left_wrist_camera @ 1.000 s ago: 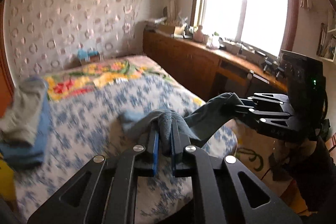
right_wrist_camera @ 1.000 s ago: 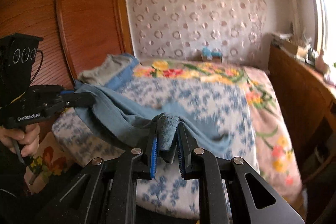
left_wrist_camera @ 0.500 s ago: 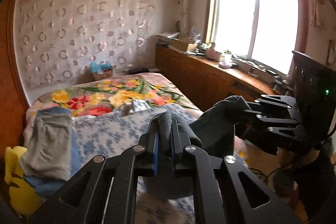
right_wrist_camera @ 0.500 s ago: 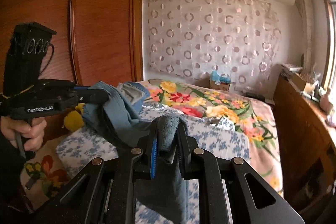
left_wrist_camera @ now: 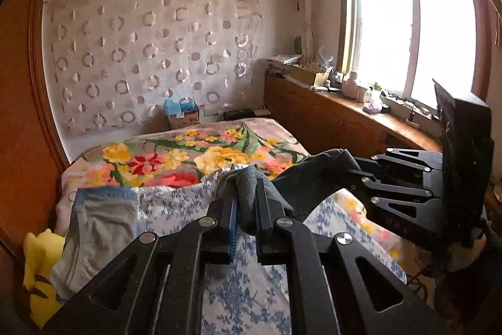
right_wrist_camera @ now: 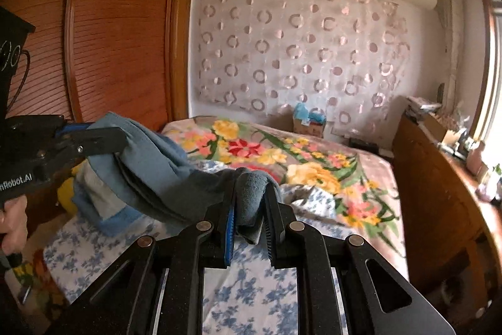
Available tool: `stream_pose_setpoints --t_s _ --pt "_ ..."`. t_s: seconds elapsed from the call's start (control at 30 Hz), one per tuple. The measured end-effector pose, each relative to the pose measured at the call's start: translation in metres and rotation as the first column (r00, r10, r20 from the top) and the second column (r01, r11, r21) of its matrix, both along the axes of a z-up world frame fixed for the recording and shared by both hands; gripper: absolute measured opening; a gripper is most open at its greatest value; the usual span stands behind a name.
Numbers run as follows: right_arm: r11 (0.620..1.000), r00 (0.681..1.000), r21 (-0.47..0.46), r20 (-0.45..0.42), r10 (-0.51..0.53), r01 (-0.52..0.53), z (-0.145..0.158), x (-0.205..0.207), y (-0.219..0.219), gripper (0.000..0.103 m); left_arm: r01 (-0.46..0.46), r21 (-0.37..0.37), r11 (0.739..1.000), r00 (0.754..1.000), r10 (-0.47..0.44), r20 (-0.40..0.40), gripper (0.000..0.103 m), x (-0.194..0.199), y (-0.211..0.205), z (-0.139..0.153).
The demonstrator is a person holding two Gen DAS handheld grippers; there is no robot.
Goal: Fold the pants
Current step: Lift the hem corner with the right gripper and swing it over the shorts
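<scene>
The blue-grey pants hang in the air above the bed, stretched between my two grippers. My left gripper is shut on a bunched edge of the pants; it also shows at the left of the right wrist view. My right gripper is shut on another bunched edge of the pants; it shows at the right of the left wrist view. The lower part of the pants is hidden behind the gripper bodies.
Folded grey and blue clothes are stacked at the bed's left edge beside a yellow plush toy. A flowered blanket covers the far half. A wooden wardrobe stands left, a cluttered wooden counter under the window right.
Both grippers have lifted the pants up off the bed and tilted upward; more of the far wall and ceiling now shows. Both stay shut on the fabric.
</scene>
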State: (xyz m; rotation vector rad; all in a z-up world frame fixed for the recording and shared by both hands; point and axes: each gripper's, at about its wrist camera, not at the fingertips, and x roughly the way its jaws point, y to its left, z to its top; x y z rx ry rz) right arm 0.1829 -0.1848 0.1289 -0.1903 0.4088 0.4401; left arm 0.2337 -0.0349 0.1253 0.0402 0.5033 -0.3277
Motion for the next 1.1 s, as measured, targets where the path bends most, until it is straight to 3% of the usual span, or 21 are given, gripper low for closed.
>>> stream_pose_setpoints --t_s 0.13,0.33,0.83,1.1 --pt "0.999 0.997 0.011 -0.070 0.036 -0.035 -0.044 -0.012 -0.006 0.016 0.021 0.063 0.998 0.999 -0.018 -0.037 0.010 -0.021 0.000 -0.030" --pt "0.996 0.989 -0.009 -0.113 0.092 -0.094 -0.078 -0.035 -0.005 0.016 0.054 0.084 0.995 0.995 -0.047 -0.088 0.010 -0.047 0.001 -0.057" --pt "0.993 0.983 -0.006 -0.148 0.113 -0.115 -0.078 -0.043 -0.021 0.016 0.084 0.105 0.991 0.991 -0.072 -0.110 0.010 -0.071 -0.012 -0.079" --pt "0.993 0.978 0.048 -0.177 0.111 -0.104 -0.099 -0.070 -0.028 0.016 0.093 0.080 0.992 0.989 -0.083 -0.126 0.010 -0.091 -0.011 -0.100"
